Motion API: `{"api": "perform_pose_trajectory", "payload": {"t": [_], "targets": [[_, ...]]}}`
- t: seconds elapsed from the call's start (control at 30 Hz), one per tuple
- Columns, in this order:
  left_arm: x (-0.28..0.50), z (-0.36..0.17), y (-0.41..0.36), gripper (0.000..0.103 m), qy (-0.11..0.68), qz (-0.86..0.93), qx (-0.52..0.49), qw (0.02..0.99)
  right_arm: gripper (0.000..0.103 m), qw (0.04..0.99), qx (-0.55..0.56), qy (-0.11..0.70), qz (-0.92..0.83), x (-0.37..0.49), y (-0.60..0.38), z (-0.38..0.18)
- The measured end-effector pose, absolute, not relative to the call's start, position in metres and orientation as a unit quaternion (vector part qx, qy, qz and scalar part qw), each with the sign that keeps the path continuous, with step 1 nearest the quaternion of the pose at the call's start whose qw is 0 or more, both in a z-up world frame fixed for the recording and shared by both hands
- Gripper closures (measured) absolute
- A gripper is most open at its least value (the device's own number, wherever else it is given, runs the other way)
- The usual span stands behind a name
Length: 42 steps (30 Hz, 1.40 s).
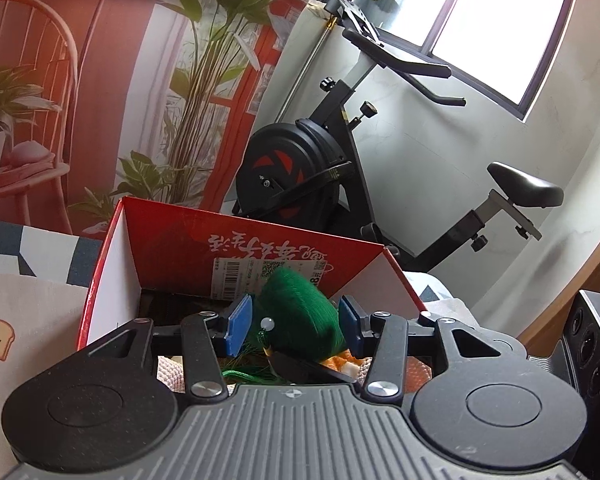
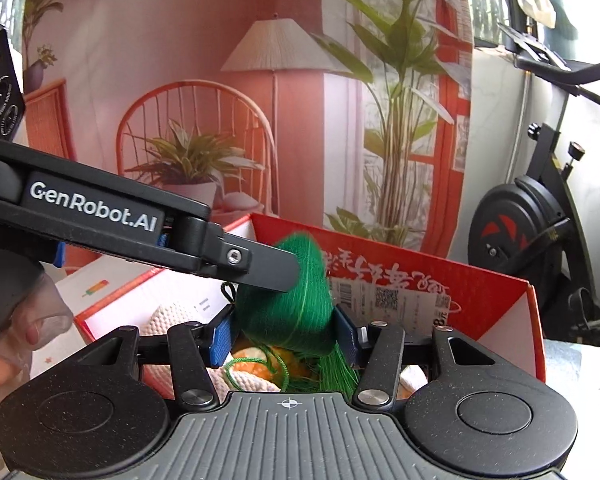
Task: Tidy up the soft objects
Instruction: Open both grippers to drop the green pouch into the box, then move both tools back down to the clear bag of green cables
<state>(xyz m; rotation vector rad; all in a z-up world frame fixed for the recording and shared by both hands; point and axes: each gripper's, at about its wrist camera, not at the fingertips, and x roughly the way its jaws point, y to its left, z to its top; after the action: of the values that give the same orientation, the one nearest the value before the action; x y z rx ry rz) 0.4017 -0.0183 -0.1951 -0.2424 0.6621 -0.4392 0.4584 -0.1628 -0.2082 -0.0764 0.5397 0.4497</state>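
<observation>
Both tongs hold one green yarn-wrapped ornament point(image 1: 300, 312) above the open red cardboard box point(image 1: 172, 248), which serves as the landmark. In the left wrist view, the left tongs point(image 1: 296, 322) stand at a moderate width, and their blue pads point(image 1: 240, 318) bear on the two flanks of the ornament. A white bead point(image 1: 269, 323) and green tassel cords point(image 1: 252, 374) hang from the ornament toward the box interior.

In the right wrist view, the right tongs point(image 2: 284, 332) are likewise at a moderate width, closed on the lower part of the same ornament point(image 2: 296, 300). Its green tassel point(image 2: 336, 368) trails down between the fingers. The left tongs point(image 2: 260, 266) enter this view from the left edge, with one black finger lying across the upper part of the ornament. A hand point(image 2: 16, 340) grips the left handle at the left edge.

Inside the box, beneath the ornament, lie other soft items: an orange-and-white knitted piece point(image 2: 256, 364) and a cream knitted piece point(image 2: 168, 316). The inner rear wall of the box carries a barcode label point(image 2: 392, 300).

Behind the box stand a black exercise bike point(image 1: 340, 160) and a printed backdrop point(image 2: 220, 80) showing a lamp, a chair and plants.
</observation>
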Motion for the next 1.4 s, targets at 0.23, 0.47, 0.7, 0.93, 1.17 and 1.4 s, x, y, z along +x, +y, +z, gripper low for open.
{"api": "perform_pose_trajectory", "payload": {"t": [0.23, 0.47, 0.7, 0.93, 1.17, 1.4], "targets": [[0.391, -0.185, -0.004, 0.054, 0.314, -0.181, -0.098, 0.927, 0.05, 0.944, -0.031, 0.276, 0.181, 0.445, -0.173, -0.214], [0.354, -0.182, 0.02, 0.054, 0.313, -0.166, -0.093, 0.93, 0.05, 0.952, 0.001, 0.261, 0.162, 0.405, -0.185, -0.208], [0.301, -0.198, 0.05, 0.054, 0.328, -0.14, -0.117, 0.927, 0.05, 0.956, 0.021, 0.246, 0.16, 0.346, -0.186, -0.207], [0.262, -0.238, 0.072, 0.054, 0.37, -0.103, -0.148, 0.911, 0.05, 0.942, 0.026, 0.29, 0.166, 0.309, -0.172, -0.236], [0.234, -0.274, 0.079, 0.054, 0.401, -0.086, -0.169, 0.896, 0.05, 0.925, 0.023, 0.334, 0.179, 0.285, -0.15, -0.273], [0.23, -0.29, 0.087, 0.054, 0.42, -0.08, -0.187, 0.885, 0.05, 0.917, -0.004, 0.346, 0.2, 0.28, -0.13, -0.287]]}}
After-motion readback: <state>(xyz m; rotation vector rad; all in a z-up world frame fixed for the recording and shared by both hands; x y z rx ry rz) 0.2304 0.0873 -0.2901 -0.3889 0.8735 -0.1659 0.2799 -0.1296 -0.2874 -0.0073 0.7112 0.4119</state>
